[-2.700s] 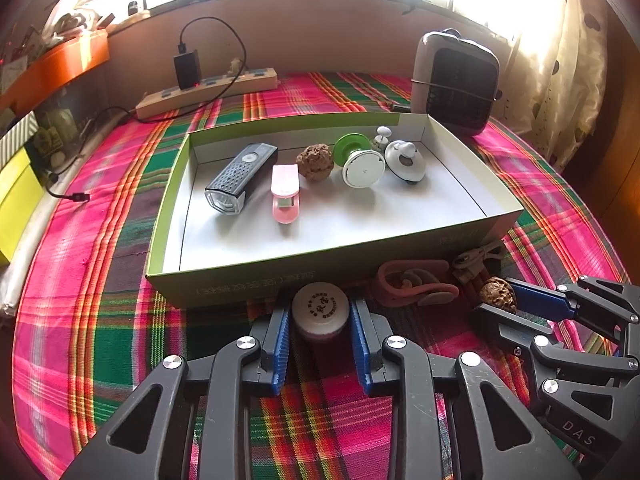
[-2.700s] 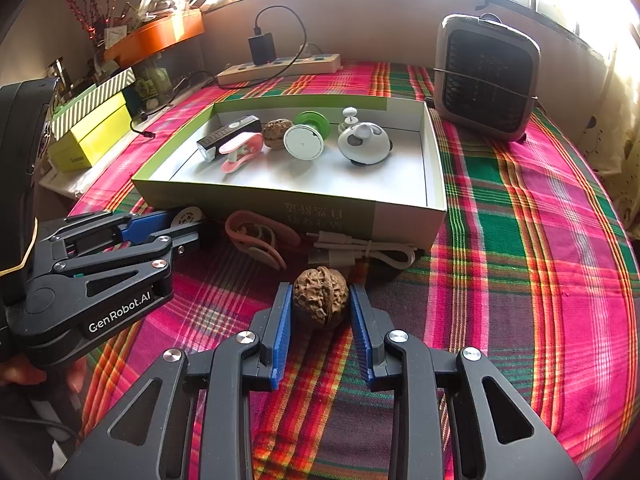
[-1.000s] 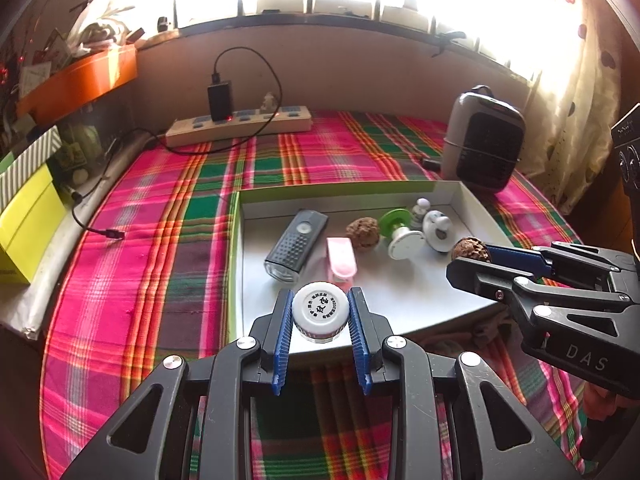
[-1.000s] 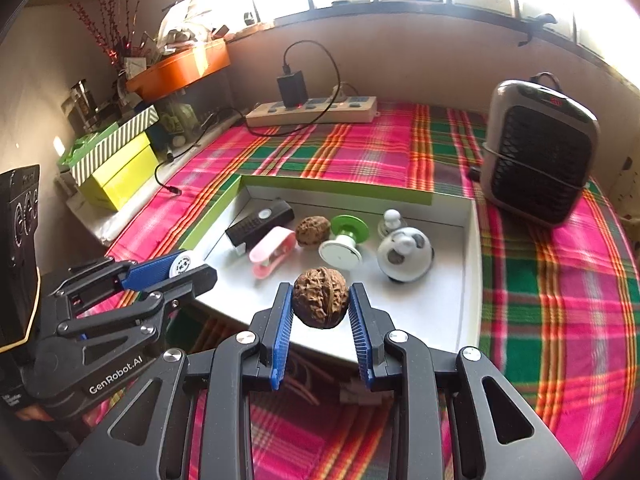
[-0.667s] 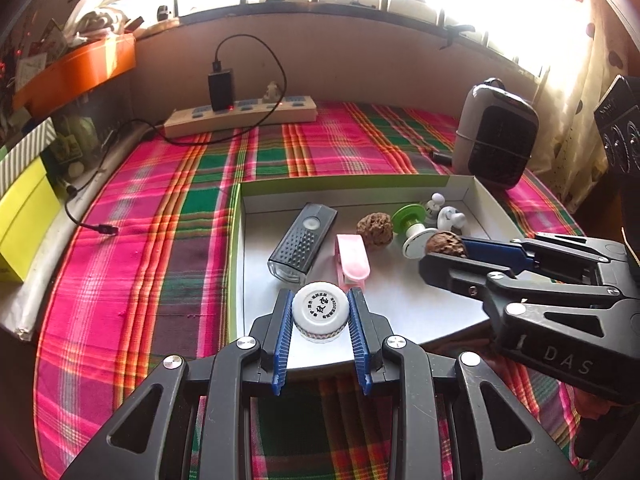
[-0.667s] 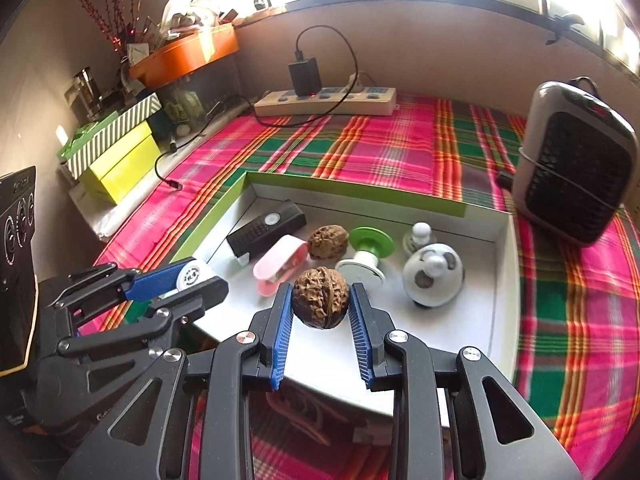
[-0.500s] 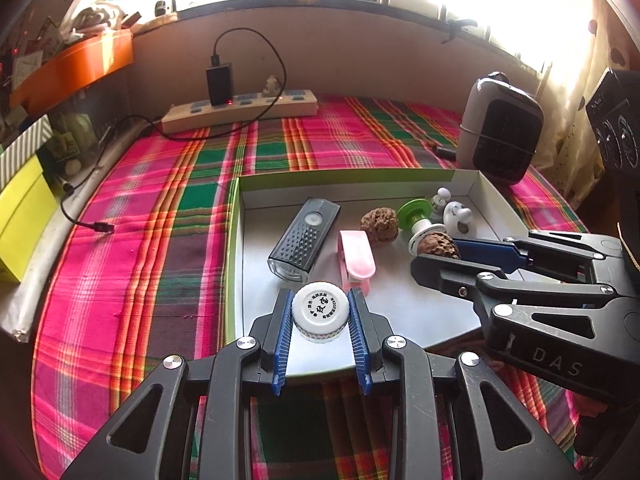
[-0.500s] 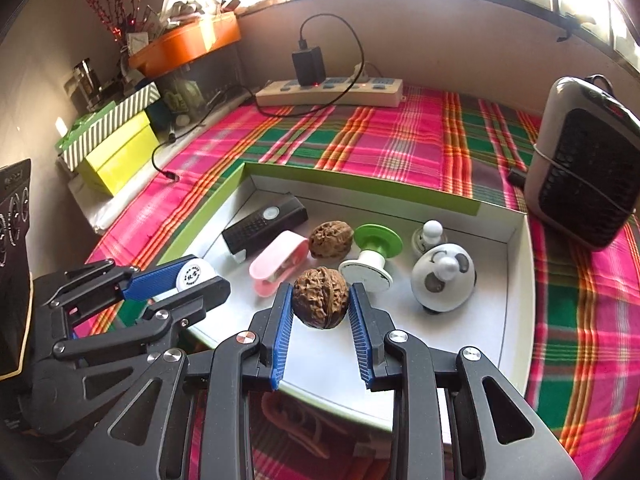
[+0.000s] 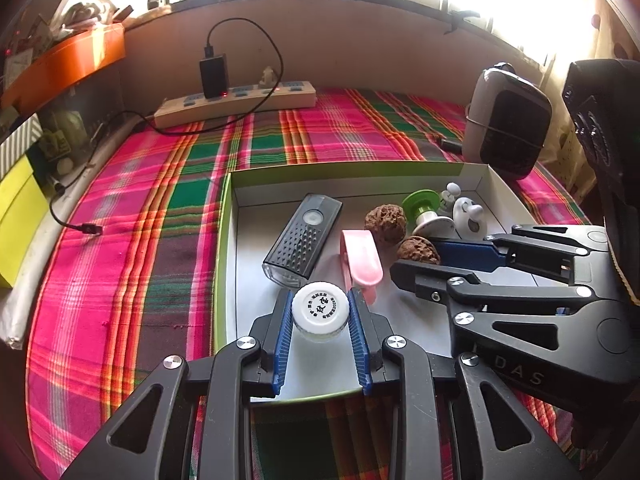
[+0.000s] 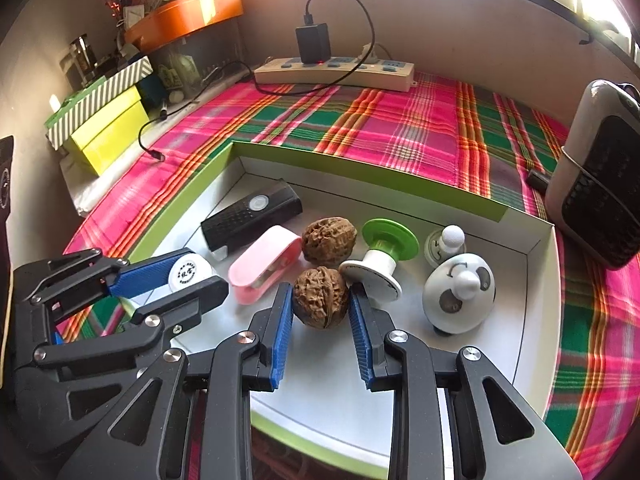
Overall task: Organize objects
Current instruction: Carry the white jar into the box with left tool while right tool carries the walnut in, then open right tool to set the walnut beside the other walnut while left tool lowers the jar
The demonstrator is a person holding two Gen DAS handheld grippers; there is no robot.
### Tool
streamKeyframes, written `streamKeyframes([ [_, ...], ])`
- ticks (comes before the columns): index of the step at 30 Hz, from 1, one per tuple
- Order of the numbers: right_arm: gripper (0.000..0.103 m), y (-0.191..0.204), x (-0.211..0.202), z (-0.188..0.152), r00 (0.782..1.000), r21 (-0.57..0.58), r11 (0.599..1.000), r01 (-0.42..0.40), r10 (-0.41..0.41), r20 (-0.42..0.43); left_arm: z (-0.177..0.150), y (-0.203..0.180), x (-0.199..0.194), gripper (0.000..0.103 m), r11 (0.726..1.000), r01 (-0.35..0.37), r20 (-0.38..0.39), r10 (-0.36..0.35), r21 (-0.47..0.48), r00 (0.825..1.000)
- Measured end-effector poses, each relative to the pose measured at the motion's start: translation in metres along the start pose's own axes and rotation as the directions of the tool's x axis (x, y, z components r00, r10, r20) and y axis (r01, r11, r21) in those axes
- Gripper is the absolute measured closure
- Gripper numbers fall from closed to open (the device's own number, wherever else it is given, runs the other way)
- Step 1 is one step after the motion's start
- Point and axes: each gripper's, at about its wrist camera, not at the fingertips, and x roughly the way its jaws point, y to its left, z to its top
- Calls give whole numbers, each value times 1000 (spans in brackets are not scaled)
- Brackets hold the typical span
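Note:
My left gripper [image 9: 320, 312] is shut on a small white-capped jar [image 9: 320, 309] and holds it over the front left of the green-edged white box [image 9: 228, 216]. My right gripper [image 10: 320, 304] is shut on a walnut [image 10: 320, 296] low inside the box [image 10: 536, 320], beside a second walnut [image 10: 329, 241]. The box also holds a black bike light [image 10: 252, 216], a pink clip [image 10: 264, 264], a green-and-white spool [image 10: 380, 256] and a white round gadget [image 10: 460, 292]. The left gripper with its jar [image 10: 188, 274] shows in the right wrist view.
The box lies on a pink and green plaid cloth [image 9: 132, 220]. A power strip with a black charger [image 9: 236, 98] lies at the back. A small heater [image 9: 508, 128] stands at the back right. Yellow and striped boxes [image 10: 108, 124] stand at the left edge.
Both grippers rose from the cloth in front of the box and moved forward over it. The right gripper has lowered the walnut in among the things in the box.

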Motion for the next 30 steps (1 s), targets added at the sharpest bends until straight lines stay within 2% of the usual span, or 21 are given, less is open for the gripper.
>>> streamKeyframes([
  [30, 73, 2, 8, 8, 999, -30, 999, 45, -45, 10, 3, -2, 7, 78, 1000, -24, 0, 24, 20, 1000],
])
